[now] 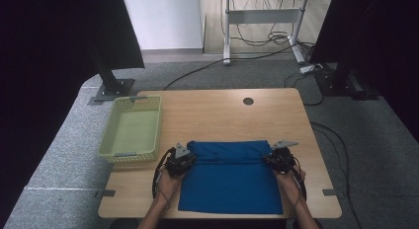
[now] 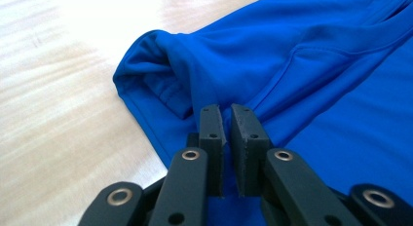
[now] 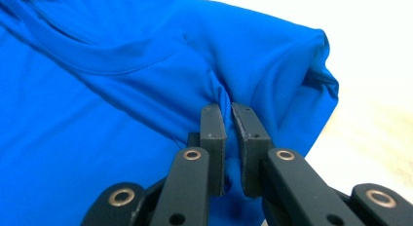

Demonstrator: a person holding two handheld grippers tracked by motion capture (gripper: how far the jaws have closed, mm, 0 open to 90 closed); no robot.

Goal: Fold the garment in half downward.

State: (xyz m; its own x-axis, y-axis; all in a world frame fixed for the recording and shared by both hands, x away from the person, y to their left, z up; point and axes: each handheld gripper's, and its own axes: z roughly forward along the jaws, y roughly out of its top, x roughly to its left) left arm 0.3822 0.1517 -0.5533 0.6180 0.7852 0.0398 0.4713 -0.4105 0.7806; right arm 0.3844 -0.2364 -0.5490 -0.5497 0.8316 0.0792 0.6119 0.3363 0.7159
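Blue shirt (image 1: pixel 230 182) lies flat on the near half of the wooden table (image 1: pixel 217 115), far edge folded back over itself into a thick band. Left gripper (image 1: pixel 184 160) sits at the band's left end, right gripper (image 1: pixel 276 157) at its right end, both low on the cloth. In the right gripper view the jaws pinch a ridge of blue fabric. In the left gripper view the jaws are nearly together w/ a fold of fabric between them. Green basket (image 1: pixel 132 130) stands left of the shirt, apart from it.
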